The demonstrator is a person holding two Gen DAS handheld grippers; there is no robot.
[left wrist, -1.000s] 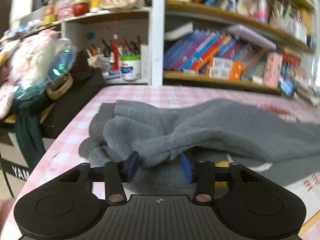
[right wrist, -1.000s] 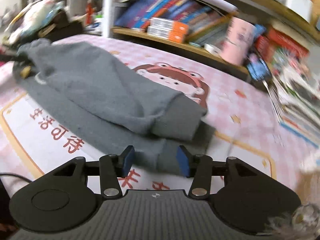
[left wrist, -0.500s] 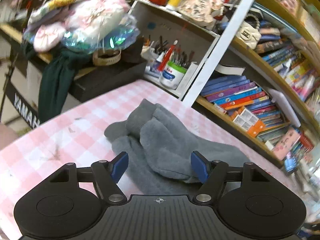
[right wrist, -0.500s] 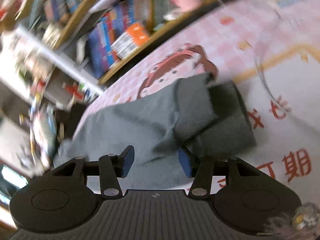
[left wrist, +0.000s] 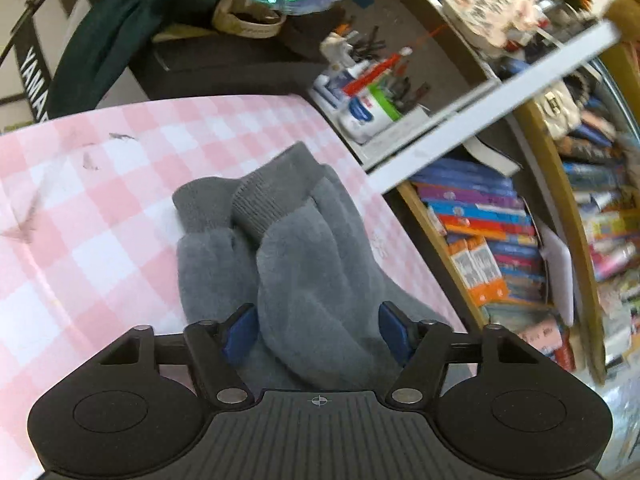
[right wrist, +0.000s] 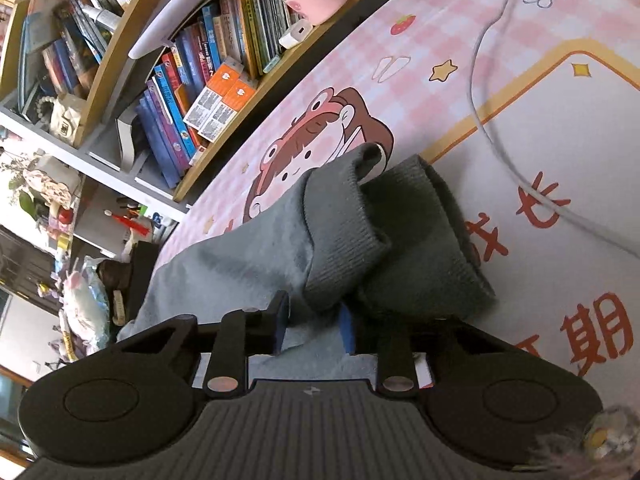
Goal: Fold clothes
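A grey fleece garment [left wrist: 312,272] lies on the pink checked table cover [left wrist: 80,200], its ribbed ends [left wrist: 276,200] pointing away. My left gripper [left wrist: 316,332] straddles one thick fold of it. The jaws are closing, and the blue pads [left wrist: 240,332] stand wide at the fold's sides without squeezing it. In the right wrist view the garment [right wrist: 240,272] ends in two dark ribbed cuffs [right wrist: 344,232], one lying over the other. My right gripper [right wrist: 314,328] sits just below the upper cuff, its jaws closing and now narrow, with fabric pinched between them.
Packed bookshelves [left wrist: 500,248] run along the table's far side. A pen pot [left wrist: 368,112] stands in a shelf nook. A dark green cloth [left wrist: 104,44] hangs over a black case beyond the table's edge. A white cable [right wrist: 492,132] crosses the printed mat [right wrist: 560,160].
Both views have rolled strongly. The left gripper let go of the bunched cloth, widened and now straddles a fold. The right jaws narrowed onto fabric by the cuffs.
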